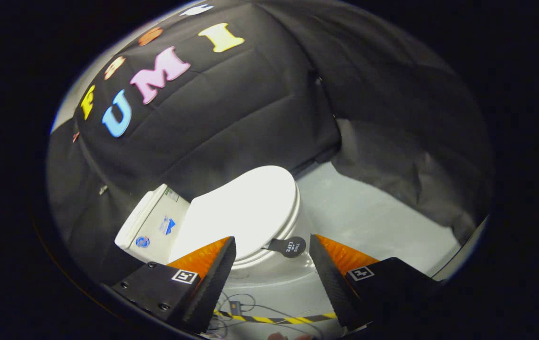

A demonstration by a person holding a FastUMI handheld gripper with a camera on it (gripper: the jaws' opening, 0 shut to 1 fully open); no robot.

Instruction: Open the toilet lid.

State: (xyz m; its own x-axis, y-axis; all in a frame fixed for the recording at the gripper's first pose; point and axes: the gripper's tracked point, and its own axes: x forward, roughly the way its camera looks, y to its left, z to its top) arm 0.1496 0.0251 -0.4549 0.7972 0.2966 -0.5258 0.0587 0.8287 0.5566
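Black quilted cloth [250, 108] hangs in soft folds as the booth's wall, spreading from nine o'clock round to three o'clock beyond the toilet. Pale smooth floor [373, 222] lies at about four o'clock from the toilet, matte and flat, running up to the cloth's draped hem.

White glossy toilet [269, 264] sits just ahead of the fingers, seen tilted. Its lid [245, 212] is a smooth rounded oval, lying shut on the bowl, with its broad end toward one o'clock. At nine o'clock from the lid stands the boxy white tank [149, 226], with small stickers on its side.

Spread wide, the gripper [273, 264] holds nothing; its two wedge-shaped fingers have ribbed inner faces, and the lid's near edge shows between them. A small dark round tab [288, 246] sticks out from the lid's rim at five o'clock, between the fingertips and nearer the right one, touching neither.

Below the fingers, at six o'clock, a yellow-and-black striped strip [269, 319] crosses the floor beside thin tangled cables [245, 302].
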